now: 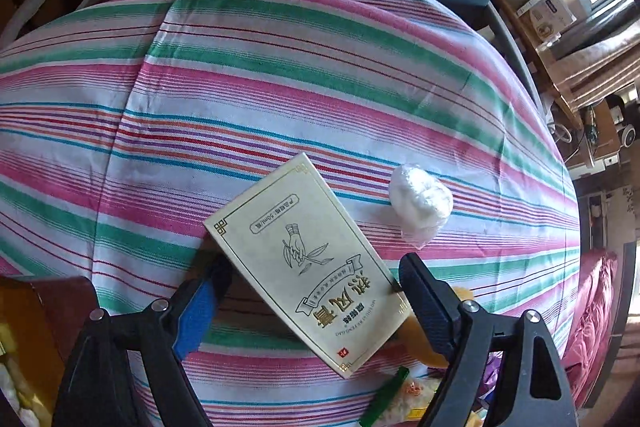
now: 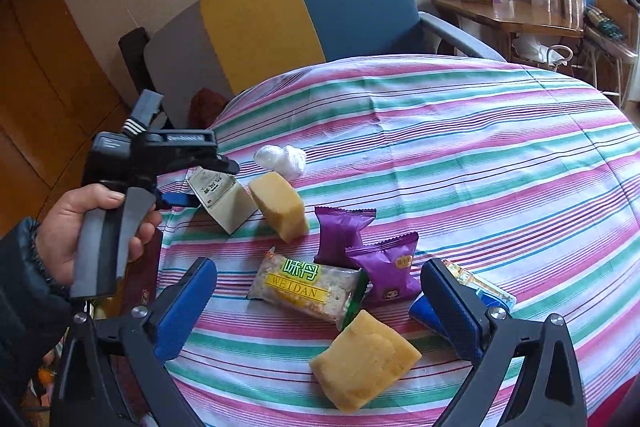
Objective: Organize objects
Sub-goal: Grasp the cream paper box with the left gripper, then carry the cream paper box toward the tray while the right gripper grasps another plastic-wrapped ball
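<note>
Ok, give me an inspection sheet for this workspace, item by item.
Surface: table under a striped cloth.
Job's things: cream carton between the left tongs; two yellow blocks; two purple packets; WEIDAN snack bar; white plastic wad.
Clutter: a blue-and-white item partly hidden behind the right tongs.
Grippers: left tongs wide open, whether they touch the carton is unclear; right tongs open, holding nothing, above the snacks.
Cables: nothing seen.
Surroundings: blue-and-yellow chair, wooden side table, window with curtains.
</note>
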Demonstrator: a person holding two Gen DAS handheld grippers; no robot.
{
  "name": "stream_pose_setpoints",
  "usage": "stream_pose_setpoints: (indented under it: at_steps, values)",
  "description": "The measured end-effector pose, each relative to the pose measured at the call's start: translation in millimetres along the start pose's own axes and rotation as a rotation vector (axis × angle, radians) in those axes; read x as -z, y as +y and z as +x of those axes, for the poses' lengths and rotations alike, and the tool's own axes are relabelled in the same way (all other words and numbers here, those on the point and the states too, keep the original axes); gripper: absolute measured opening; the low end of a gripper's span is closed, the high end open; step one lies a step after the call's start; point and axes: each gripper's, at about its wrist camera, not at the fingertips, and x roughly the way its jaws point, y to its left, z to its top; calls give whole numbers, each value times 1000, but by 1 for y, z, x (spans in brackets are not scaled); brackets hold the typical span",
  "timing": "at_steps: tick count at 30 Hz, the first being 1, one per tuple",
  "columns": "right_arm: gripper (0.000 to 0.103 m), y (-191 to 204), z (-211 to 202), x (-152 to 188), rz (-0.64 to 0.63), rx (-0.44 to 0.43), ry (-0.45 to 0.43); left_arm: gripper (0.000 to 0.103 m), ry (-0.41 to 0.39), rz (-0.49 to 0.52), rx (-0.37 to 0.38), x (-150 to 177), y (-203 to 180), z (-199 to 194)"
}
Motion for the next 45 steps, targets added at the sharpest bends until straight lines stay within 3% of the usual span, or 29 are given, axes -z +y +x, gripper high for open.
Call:
stream_pose_setpoints:
  at_steps: [3,5,9,15,19,22,27,31,34,40,45]
  values:
    - [103,1,2,1,-7,7,8,85,37,24,-15,2,-2,9]
    - [103,2,3,1,-16,14,12,67,23,43,-4,7,-1,7]
    - [99,2,4,1,-30,32,16,53,-36,162,-3,31,-3,-8]
    - [84,0,7,2,-31,77,23,52,-131,327,28,87,-4,-45]
    - [77,-3,10,3,-22,113,34,52,-162,349,120,117,6,-77]
    - [76,-4,14,3,-13,114,57,52,-210,378,140,144,15,-104]
    - [73,9,24,-7,-11,71,106,52,-264,383,181,172,42,-136]
    - [73,42,40,-40,-48,20,96,52,-287,349,204,185,67,-149]
    - [74,64,75,-68,-76,19,128,52,-291,312,234,191,86,-156]
    - [85,66,157,-112,66,23,263,52,-311,263,262,197,117,-169]
    - [87,56,207,-121,191,45,346,52,-323,211,274,194,138,-175]
